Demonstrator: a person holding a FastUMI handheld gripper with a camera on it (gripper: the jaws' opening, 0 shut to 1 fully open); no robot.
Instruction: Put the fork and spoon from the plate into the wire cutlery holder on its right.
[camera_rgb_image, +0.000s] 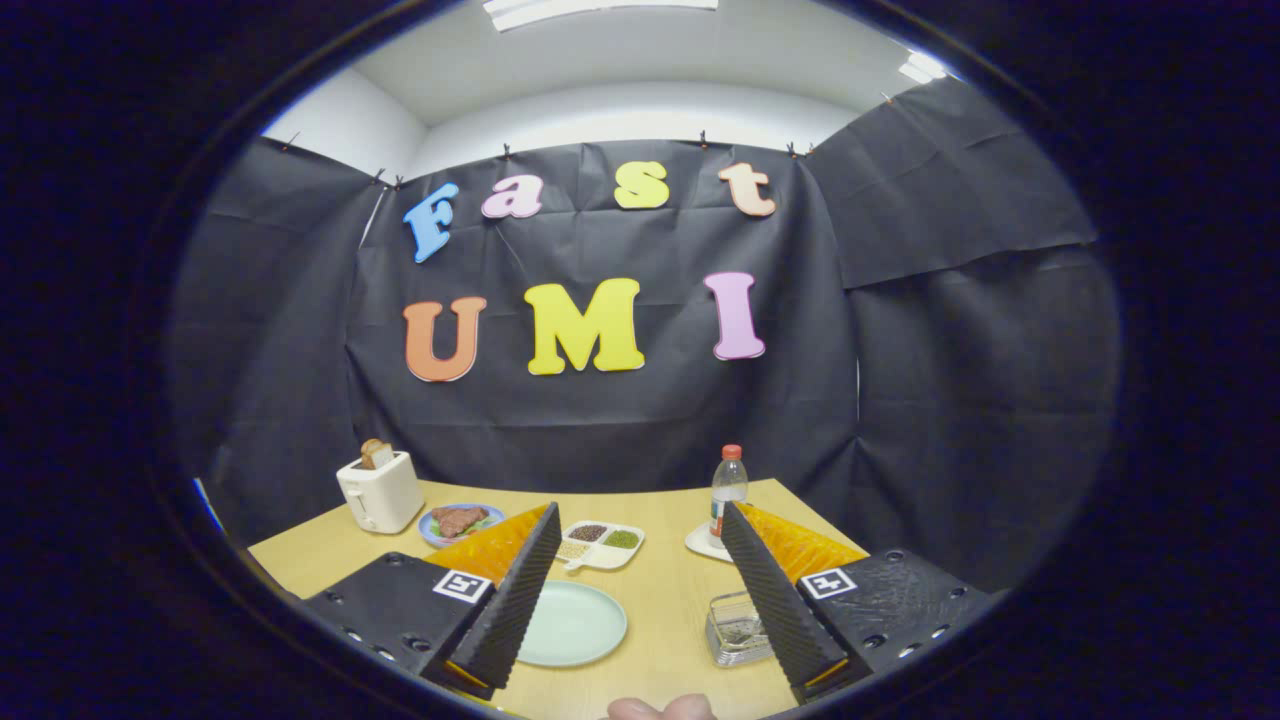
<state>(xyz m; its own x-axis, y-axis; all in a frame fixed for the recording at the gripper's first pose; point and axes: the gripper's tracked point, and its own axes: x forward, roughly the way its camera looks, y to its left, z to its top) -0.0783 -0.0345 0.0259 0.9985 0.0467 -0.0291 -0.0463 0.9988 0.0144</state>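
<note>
The hand-held gripper (648, 600) hangs above the wooden counter (660, 600) with its fingers spread wide and nothing between them. The pale green plate (575, 622) lies between them, partly hidden behind the left finger; what shows of it looks bare, and no fork or spoon can be made out. The wire cutlery holder (735, 628) sits right of the plate, half covered by the right finger, its contents unclear, while beyond stand a toaster (380, 490), a bottle (728, 488) and a divided dish (600, 545).
</note>
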